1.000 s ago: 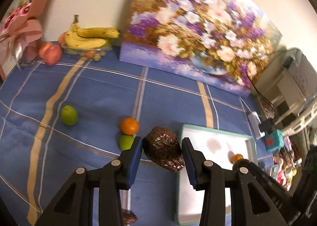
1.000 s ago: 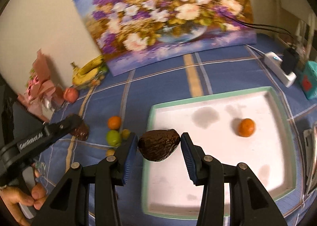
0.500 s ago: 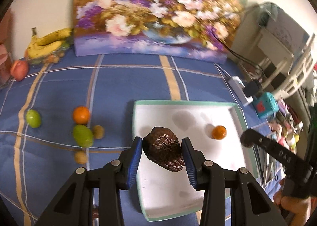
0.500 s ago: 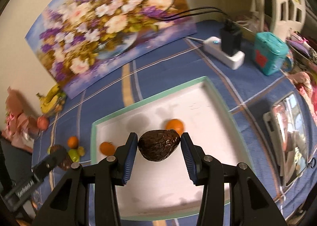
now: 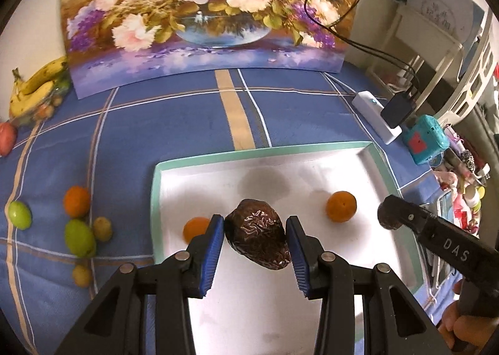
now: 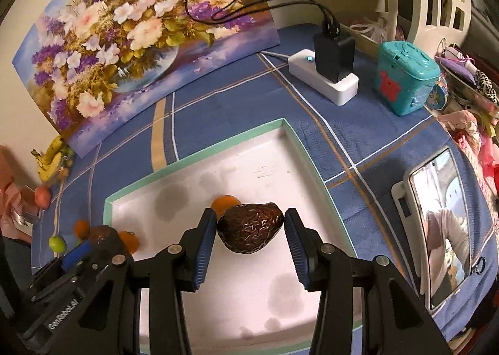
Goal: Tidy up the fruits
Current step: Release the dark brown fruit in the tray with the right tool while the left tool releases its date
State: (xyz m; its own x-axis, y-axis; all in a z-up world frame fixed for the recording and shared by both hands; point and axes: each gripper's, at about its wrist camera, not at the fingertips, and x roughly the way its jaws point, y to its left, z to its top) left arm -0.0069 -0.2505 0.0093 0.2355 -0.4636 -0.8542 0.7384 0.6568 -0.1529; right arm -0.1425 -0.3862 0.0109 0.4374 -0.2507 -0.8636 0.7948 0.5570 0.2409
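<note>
Compared with one second ago, both views have shifted: the white tray [image 5: 386,165] with the green rim, which was then at the right edge of the left wrist view, now fills its centre, and the loose fruits on the blue cloth [image 5: 174,124] have gone to the 9 o'clock side. In the same view a green fruit [image 5: 19,214], an orange fruit [image 5: 76,201] and a second green fruit [image 5: 79,237] lie there, outside the tray. The left gripper [image 5: 255,238] is pointed steeply down over the tray, and its blue pads are pressed on a dark wrinkled avocado [image 5: 257,242], as they were before. Inside the tray, one orange [image 5: 195,228] lies at 9 o'clock from this avocado and another orange [image 5: 341,206] at 2 o'clock. At 3 o'clock the other tool enters the view. In the right wrist view the right gripper [image 6: 250,232] also tilts steeply down above the tray [image 6: 290,130]; its fingers clamp a second dark avocado [image 6: 251,230], unchanged, with an orange [image 6: 225,201] partly hidden behind it at 11 o'clock.
</note>
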